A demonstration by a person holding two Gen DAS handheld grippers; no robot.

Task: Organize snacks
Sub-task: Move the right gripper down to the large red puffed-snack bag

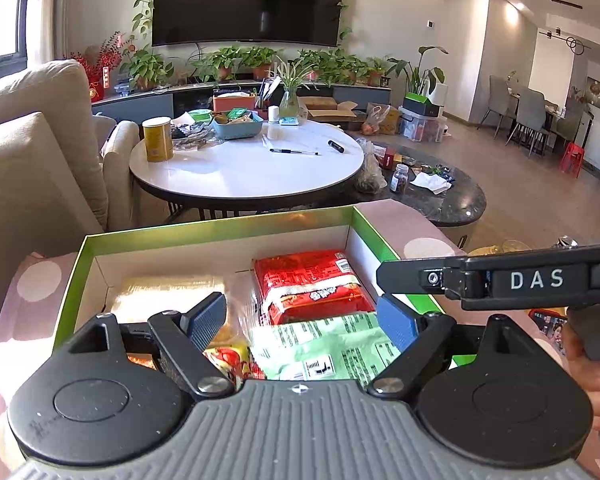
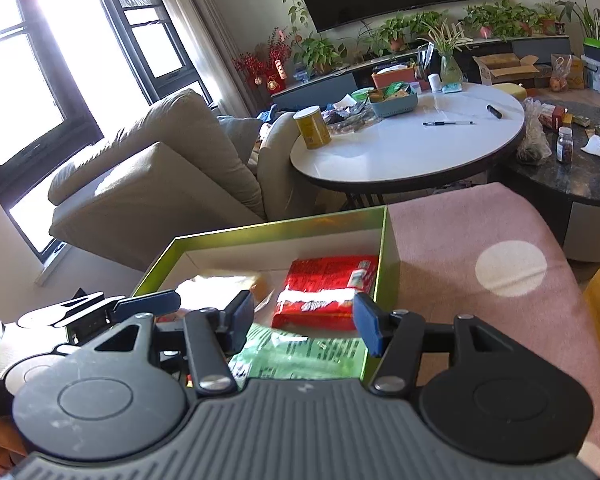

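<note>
Pink dotted cloth [image 2: 460,240] bears green box [image 1: 220,228]; white round table [image 1: 244,168] at twelve o'clock; left gripper [image 1: 300,316] and right gripper [image 2: 304,316] gape, empty.

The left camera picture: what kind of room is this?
Most likely a home living room. A big TV hangs on the wall above potted plants, a beige sofa stands on the left, and a round white table sits in the middle.

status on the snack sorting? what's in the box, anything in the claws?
Done: the green box already holds a red pack, a green pack, a gold pack and a yellow-red one. In hand: nothing; the left claw and right claw both stand open over the box. Left: more snacks sit in the blue basket on the white table.
</note>
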